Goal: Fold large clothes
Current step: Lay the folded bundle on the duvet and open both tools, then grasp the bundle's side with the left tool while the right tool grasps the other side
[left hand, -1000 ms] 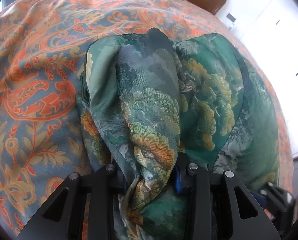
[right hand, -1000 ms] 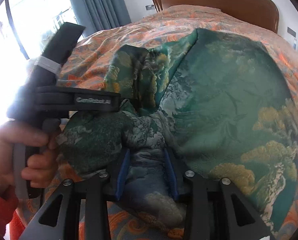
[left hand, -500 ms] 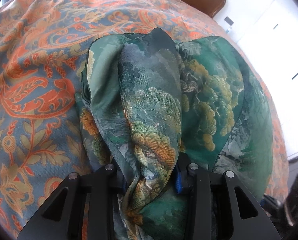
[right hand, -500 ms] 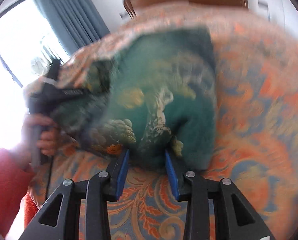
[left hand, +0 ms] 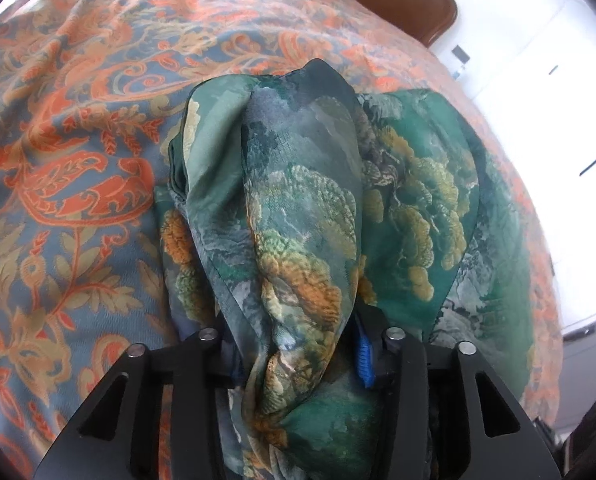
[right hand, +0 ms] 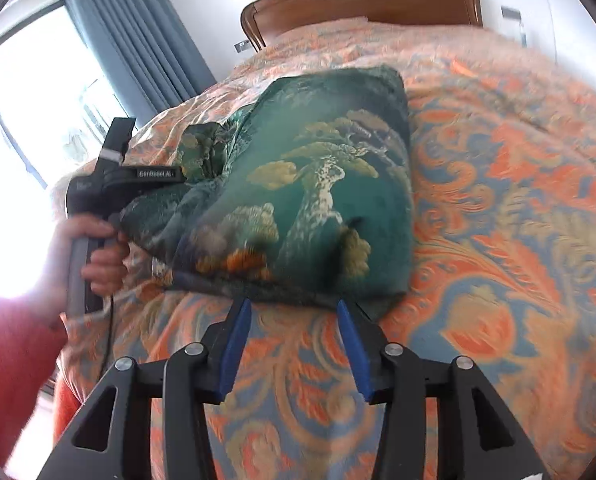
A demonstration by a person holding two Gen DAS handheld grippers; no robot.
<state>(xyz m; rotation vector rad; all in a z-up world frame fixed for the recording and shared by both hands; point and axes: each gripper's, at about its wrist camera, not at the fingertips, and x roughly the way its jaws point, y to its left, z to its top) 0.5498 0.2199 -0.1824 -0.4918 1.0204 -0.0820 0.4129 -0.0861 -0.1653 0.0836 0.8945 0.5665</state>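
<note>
Currently the green printed garment (right hand: pixel 329 200) lies folded on the patterned bed cover (right hand: pixel 517 240), toward its near edge. Left tongs (left hand: pixel 298 344) are opening, a bunch of garment between them. Right tongs (right hand: pixel 294 312) are opening, empty, just short of the garment's near edge.

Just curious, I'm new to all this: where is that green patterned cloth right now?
The green cloth lies folded on the orange bedspread, just beyond the right gripper; its left end is bunched between the left gripper fingers.
</note>
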